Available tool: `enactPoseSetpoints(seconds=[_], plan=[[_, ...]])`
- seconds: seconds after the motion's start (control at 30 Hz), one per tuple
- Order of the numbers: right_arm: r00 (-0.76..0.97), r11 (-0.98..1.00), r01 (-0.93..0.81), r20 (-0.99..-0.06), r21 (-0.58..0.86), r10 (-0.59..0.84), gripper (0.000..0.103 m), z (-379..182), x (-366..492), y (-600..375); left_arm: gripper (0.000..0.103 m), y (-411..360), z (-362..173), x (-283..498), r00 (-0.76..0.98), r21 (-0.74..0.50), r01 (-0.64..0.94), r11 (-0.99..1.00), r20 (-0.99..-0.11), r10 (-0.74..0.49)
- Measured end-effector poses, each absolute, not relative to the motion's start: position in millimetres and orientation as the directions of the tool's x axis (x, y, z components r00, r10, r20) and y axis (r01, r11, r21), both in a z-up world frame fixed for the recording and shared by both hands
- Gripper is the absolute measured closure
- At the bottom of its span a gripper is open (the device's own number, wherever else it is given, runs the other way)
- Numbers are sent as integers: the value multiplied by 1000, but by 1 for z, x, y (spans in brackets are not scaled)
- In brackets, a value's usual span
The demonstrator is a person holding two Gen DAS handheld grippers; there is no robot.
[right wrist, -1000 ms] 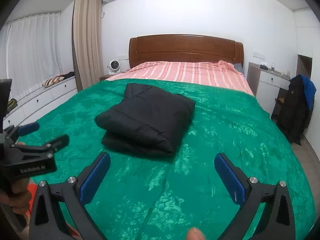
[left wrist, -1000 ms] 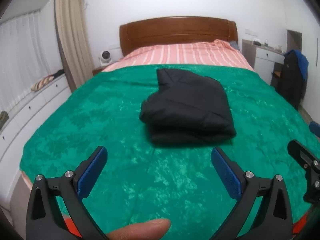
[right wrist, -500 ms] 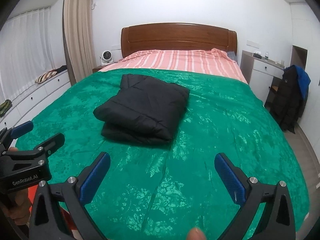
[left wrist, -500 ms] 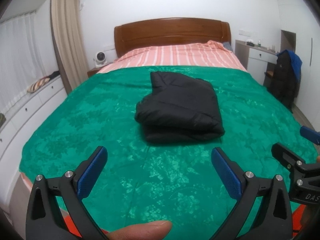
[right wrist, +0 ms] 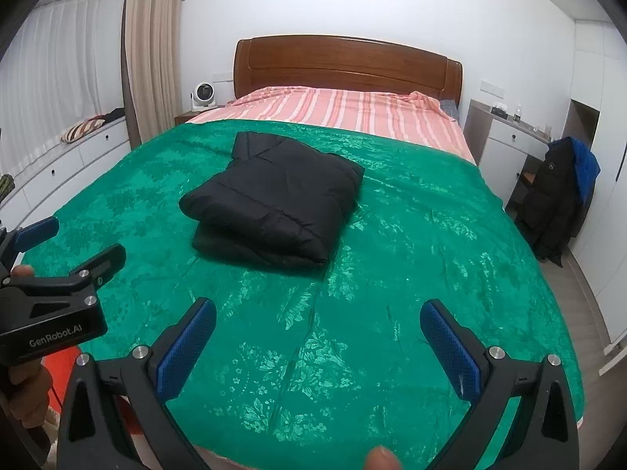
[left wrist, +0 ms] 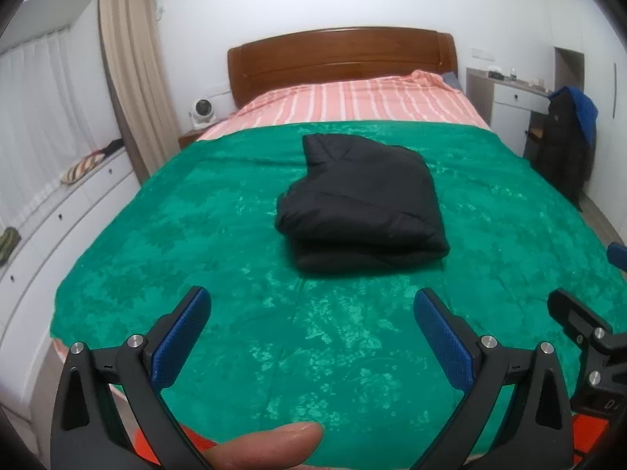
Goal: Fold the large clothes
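Observation:
A black padded jacket (left wrist: 362, 203) lies folded into a thick rectangular bundle on the green bedspread (left wrist: 196, 235) in the middle of the bed; it also shows in the right wrist view (right wrist: 274, 205). My left gripper (left wrist: 311, 313) is open and empty, held above the foot of the bed, well short of the jacket. My right gripper (right wrist: 317, 325) is open and empty too, also near the foot of the bed. The right gripper shows at the right edge of the left wrist view (left wrist: 580, 337), and the left gripper at the left edge of the right wrist view (right wrist: 58, 274).
A striped pink sheet (left wrist: 352, 98) and wooden headboard (left wrist: 341, 55) lie beyond the bedspread. White drawers (left wrist: 58, 227) run along the left wall. A dark coat hangs on a chair (right wrist: 556, 196) by a white desk at the right. A small fan (right wrist: 202, 94) stands on the nightstand.
Both grippers have drawn back and risen slightly, so the folded jacket looks a little farther off. The jacket has not moved. Both grippers stay open.

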State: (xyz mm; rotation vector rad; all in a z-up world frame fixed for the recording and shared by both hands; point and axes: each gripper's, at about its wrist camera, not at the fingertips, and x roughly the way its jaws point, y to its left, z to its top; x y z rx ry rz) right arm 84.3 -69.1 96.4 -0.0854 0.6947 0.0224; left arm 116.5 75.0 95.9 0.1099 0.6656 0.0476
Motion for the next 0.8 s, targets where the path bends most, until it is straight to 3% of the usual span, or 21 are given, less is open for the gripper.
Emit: enactPoseSetpoints(seconds=[0.8], plan=[[766,994,-40,-642,-102,-35,0,100,82,-69,0,68,103,113,792,148,-6,989,-603,95]])
